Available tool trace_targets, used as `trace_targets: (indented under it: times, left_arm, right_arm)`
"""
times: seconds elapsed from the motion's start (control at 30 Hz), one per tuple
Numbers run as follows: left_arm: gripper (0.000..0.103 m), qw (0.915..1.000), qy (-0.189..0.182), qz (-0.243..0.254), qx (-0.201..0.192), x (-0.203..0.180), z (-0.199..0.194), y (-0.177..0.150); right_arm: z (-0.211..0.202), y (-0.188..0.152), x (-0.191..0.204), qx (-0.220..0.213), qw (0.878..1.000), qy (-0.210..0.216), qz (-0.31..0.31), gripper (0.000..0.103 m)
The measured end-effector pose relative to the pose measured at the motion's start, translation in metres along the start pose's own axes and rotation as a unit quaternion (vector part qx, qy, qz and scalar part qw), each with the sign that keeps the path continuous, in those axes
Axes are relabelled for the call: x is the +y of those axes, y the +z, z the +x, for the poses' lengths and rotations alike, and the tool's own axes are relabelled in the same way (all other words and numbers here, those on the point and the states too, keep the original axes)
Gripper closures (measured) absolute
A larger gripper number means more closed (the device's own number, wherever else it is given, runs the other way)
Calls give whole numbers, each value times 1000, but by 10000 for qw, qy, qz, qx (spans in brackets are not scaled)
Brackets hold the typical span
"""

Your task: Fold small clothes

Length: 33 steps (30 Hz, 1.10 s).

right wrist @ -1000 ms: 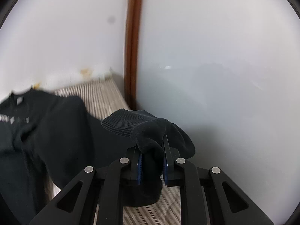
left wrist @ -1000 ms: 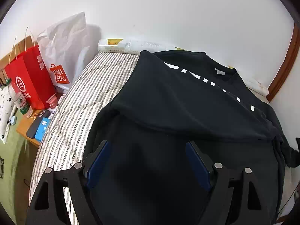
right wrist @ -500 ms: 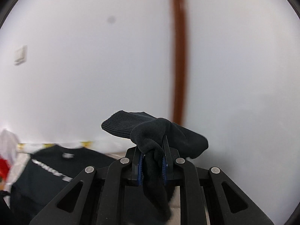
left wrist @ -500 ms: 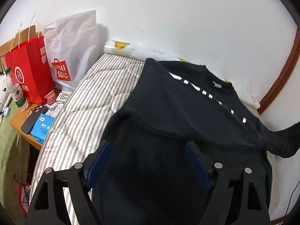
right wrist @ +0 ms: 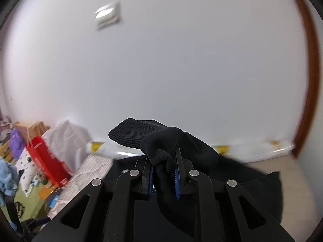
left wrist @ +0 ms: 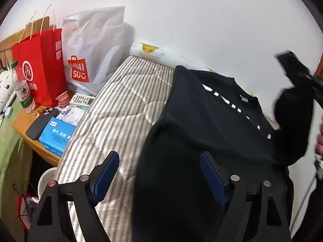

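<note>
Sweater (left wrist: 201, 121) on the bed (left wrist: 125, 109), two bags (left wrist: 92, 54) left of it against the wall.

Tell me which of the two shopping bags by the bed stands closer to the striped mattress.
The white Miniso bag. It stands right against the striped mattress, while the red paper bag with string handles stands on its far side, further from the bed.

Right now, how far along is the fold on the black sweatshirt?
Partly done: the left sleeve side of the sweatshirt already lies folded over the body on the bed. In hand: the right gripper is shut on the other sleeve's cuff, lifted above it. The left gripper is open. Left: lay that sleeve across, then fold the body.
</note>
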State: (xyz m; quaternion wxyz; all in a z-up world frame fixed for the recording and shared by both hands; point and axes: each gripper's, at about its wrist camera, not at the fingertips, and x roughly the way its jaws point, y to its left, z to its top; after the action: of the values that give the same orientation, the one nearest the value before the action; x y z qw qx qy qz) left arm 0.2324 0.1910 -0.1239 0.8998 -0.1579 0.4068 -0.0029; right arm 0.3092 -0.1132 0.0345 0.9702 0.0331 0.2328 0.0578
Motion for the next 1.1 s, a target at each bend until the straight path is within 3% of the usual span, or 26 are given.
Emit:
trace_targets:
  times: [0.07, 0.23, 0.37, 0.43, 0.5, 0.67, 0.8, 1.0, 1.1]
  left_arm:
    - [22, 10000, -22, -41, 0, 8, 1, -2]
    - [22, 9999, -95, 47, 21, 16, 8, -8]
    - [22, 9995, -73, 320, 33, 6, 14, -8]
    - [22, 9992, -138, 364, 37, 1, 17, -6]
    - [22, 9991, -199, 372, 57, -6, 20, -4]
    - [22, 9978, -285, 585, 83, -35, 28, 4]
    - [22, 9971, -349, 669, 76, -59, 40, 15]
    - [24, 9963, -212, 833, 76, -89, 70, 33]
    - [24, 9957, 108, 920, -11, -92, 89, 46]
  right_arm:
    - [34, -19, 31, 176, 9996, 219, -49, 87]
    - [92, -66, 62, 830, 9949, 563, -50, 86]
    - [118, -96, 78, 1570, 9827, 900, -389, 71]
    - [114, -104, 80, 1673, 9782, 1070, -605, 63]
    - [100, -110, 78, 1597, 9772, 1139, -817, 49]
    - [34, -112, 34, 1375, 9807, 975, -994, 43]
    - [-8, -117, -30, 1289, 9879, 520, -686, 42]
    - [-54, -144, -139, 1381, 9864, -816, -368, 42]
    - [-67, -165, -181, 1651, 9798, -1119, -114, 42]
